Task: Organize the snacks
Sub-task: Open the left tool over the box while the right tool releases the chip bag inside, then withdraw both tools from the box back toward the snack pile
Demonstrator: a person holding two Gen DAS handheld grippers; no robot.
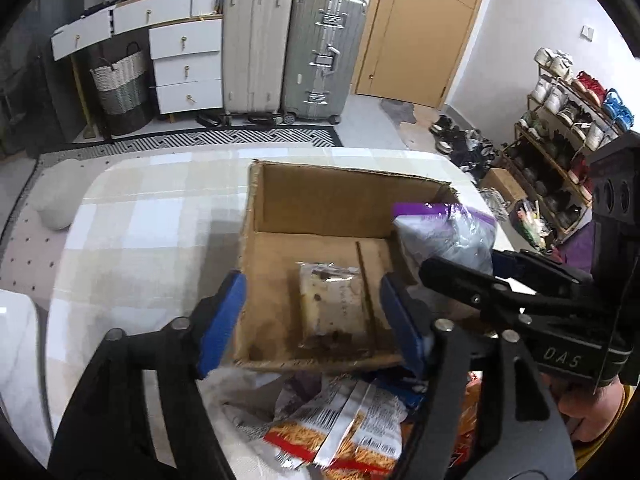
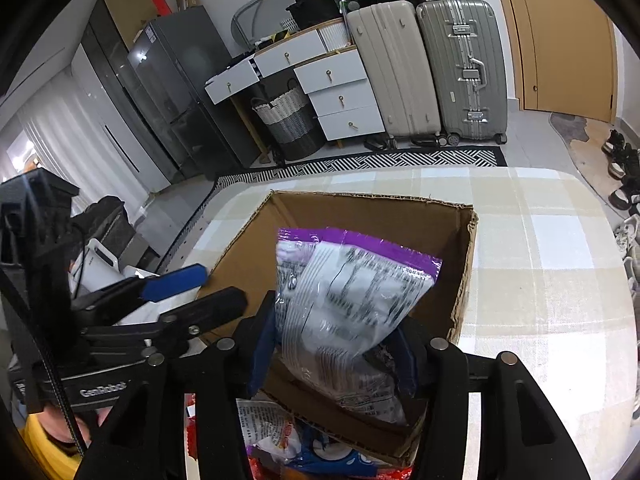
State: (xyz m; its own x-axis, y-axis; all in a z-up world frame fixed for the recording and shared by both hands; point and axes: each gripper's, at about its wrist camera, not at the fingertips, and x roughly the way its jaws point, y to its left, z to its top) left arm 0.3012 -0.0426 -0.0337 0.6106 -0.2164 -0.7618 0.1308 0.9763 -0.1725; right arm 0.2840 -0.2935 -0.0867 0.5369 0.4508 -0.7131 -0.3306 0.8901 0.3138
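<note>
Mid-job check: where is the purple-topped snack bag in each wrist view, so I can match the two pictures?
Left wrist: purple-topped snack bag sits right of centre, over the cardboard box's right wall, beyond the right tongs.
Right wrist: the bag fills the centre, between the right tongs, hanging over the box.
Shared landmark: silver suitcase.

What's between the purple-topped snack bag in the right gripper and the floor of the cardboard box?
Nothing visible. The purple-topped bag hangs between the right gripper pads over the open cardboard box. The box holds only one clear packet, lying toward the other side.
</note>
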